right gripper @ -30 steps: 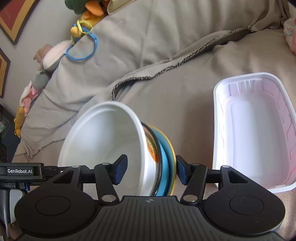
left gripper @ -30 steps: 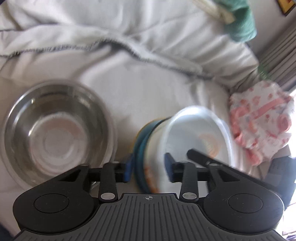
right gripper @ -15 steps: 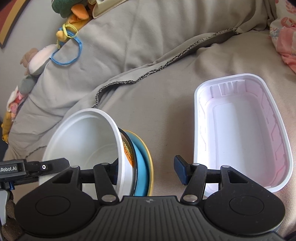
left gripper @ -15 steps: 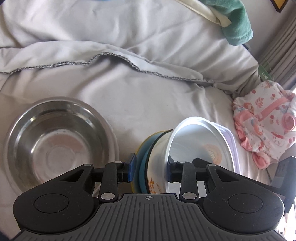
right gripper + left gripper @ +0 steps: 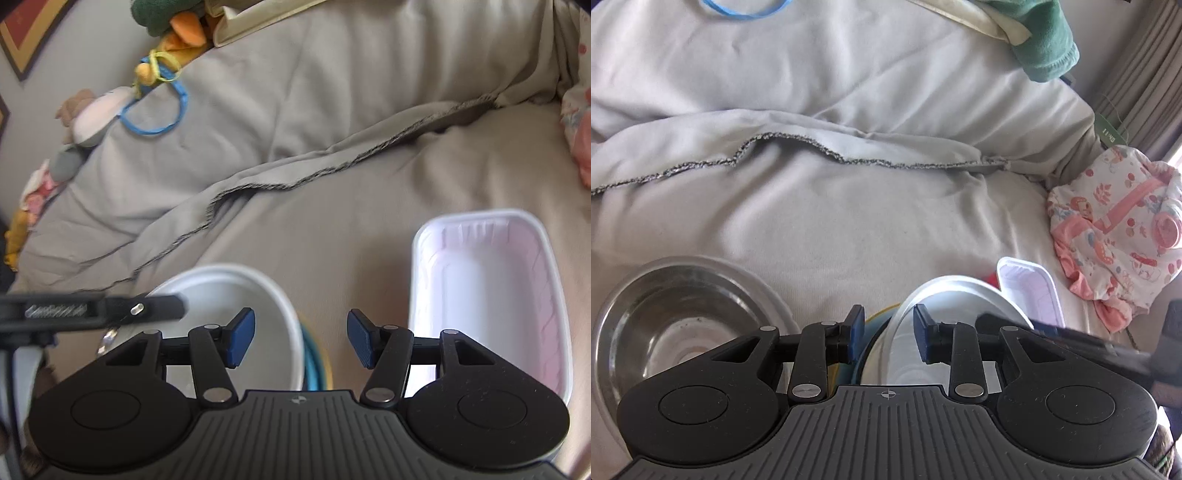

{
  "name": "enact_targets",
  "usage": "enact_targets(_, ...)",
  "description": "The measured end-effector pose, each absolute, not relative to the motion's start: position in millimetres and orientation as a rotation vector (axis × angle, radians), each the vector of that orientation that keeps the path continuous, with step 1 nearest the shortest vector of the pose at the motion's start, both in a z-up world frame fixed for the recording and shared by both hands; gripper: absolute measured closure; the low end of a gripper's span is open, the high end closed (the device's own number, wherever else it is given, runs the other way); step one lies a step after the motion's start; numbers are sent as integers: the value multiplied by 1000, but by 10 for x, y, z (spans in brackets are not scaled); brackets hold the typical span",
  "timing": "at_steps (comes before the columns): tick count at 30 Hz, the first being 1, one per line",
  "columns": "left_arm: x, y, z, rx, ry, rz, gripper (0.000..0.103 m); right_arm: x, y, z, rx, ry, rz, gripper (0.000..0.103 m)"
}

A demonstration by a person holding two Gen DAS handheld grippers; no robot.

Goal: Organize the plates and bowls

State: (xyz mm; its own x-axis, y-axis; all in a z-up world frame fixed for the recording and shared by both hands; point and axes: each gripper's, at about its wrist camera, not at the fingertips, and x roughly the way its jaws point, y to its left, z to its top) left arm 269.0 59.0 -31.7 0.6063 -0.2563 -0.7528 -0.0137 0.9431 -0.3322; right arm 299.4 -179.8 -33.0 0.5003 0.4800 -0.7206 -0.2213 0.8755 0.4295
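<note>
Left gripper point(image 5: 888, 334): blue pads astride the near edge of the tilted stack, jaws closing, one pad outside the yellow and blue plates point(image 5: 875, 321), the other inside the white bowl point(image 5: 964, 306); whether the pads already press cannot be told. Right gripper point(image 5: 301, 338): fingers apart and bare; half a second ago its left pad sat at the bowl's wall, a second ago both pads straddled the stack, now the bowl rim and plate edges lie lower and left of the gap, untouched. Meaning, as judged: the stack is passing from right hand to left, so the carry likely goes on with the left alone. Location of stack: on the grey sofa cover point(image 5: 849, 221), between steel bowl point(image 5: 679, 317) and white plastic tray point(image 5: 491, 295). Pose: both grippers angled steeply downward, the right drawn back and raised from the stack, the left crossing into the right's view as a dark bar.
</note>
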Motion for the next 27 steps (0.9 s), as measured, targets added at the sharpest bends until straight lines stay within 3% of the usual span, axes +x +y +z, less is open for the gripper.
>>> enact_targets(8,2413,758,-420,-388,1058,-139,71,2930,-1779,-507,292,1090,476,46)
enact_targets(10,2357,812,-499,-443,1086,-148,68,2914,-1786,-589,320,1146,491,46)
enact_targets(12,2347,850,-579,-484,1086,-144,63,2921,-1782,-665,355,1191,513,46)
enact_targets(27,2398,672,-826,-497,1106,-105,66,2951,-1615,-730,346,1259,557,44)
